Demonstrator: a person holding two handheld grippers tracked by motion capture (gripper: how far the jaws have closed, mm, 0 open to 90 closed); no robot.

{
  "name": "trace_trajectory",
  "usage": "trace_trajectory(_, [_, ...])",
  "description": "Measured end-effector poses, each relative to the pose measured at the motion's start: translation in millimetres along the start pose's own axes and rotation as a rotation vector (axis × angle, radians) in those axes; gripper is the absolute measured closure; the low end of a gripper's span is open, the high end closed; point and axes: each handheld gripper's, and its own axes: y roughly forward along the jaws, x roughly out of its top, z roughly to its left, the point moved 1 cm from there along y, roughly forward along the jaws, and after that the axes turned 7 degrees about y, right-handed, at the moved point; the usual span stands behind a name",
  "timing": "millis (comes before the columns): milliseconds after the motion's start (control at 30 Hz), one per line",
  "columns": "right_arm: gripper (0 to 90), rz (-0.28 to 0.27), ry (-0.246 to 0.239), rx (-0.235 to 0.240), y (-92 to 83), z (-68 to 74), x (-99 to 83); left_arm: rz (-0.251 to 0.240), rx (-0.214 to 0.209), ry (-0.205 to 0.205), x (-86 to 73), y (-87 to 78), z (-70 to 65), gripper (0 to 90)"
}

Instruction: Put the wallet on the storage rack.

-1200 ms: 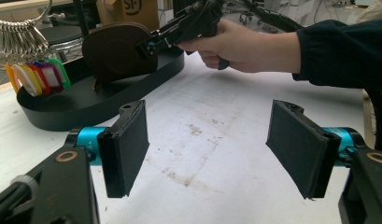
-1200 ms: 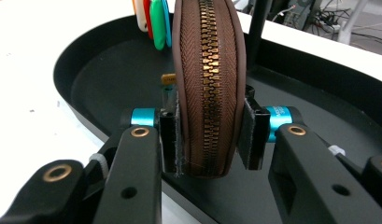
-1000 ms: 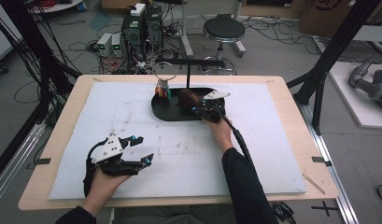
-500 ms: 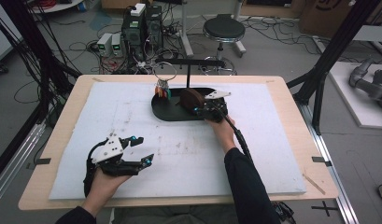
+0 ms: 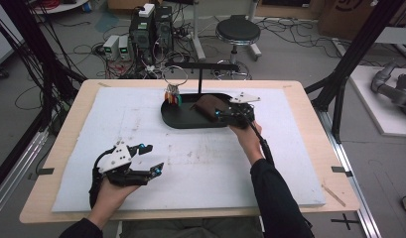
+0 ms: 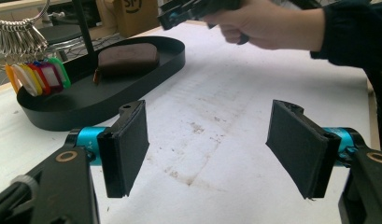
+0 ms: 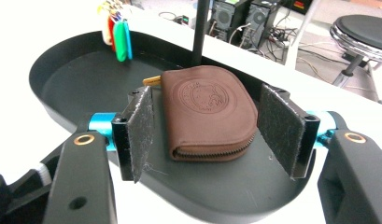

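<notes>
A brown zip wallet lies flat in the black oval tray, to the right of the stand's post. My right gripper hovers just over the tray's near end. Its jaws have just been opening and stand apart on either side of the wallet, with the pads clear of it. From above, the right gripper sits at the right of the wallet. My left gripper rests open and empty on the white mat, its pads wide apart.
Coloured key tags hang on a ring from the stand at the tray's left end. The white mat covers most of the wooden table. A stool and computer boxes stand behind the table.
The right gripper's jaws opened off the wallet, and the hand drew up and back to the right, uncovering the wallet in the tray. The left gripper stayed still.
</notes>
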Motion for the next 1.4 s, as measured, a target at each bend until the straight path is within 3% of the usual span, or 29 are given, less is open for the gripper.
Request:
trace_trajectory(233, [36.1,-0.041,0.012,0.062,-45.2,-9.4,-1.8,0.006,0.009,0.003,0.7,5.5,5.4,29.0])
trace_trajectory(367, [35.6,-0.059,0.012,0.074,-69.6,-13.4,-7.6,0.017,0.028,0.009,0.0,7.3,10.2,29.0])
trace_trajectory(567, [34.2,-0.067,0.010,0.074,-102.4,-21.1,-25.3,0.030,0.064,0.012,-1.3,7.6,20.1,29.0])
trace_trajectory(800, [31.4,-0.071,0.050,0.091,-130.0,-33.6,-49.4,0.050,0.120,0.019,-5.0,0.8,32.0,29.0])
trace_trajectory(1067, [27.0,-0.067,0.093,0.099,-144.4,-50.6,-68.2,0.068,0.180,0.018,-11.9,-11.9,39.9,29.0])
trace_trajectory(1400, [23.1,-0.027,0.092,0.112,-132.5,-56.9,-74.3,0.095,0.208,0.003,-21.4,-16.7,41.7,29.0])
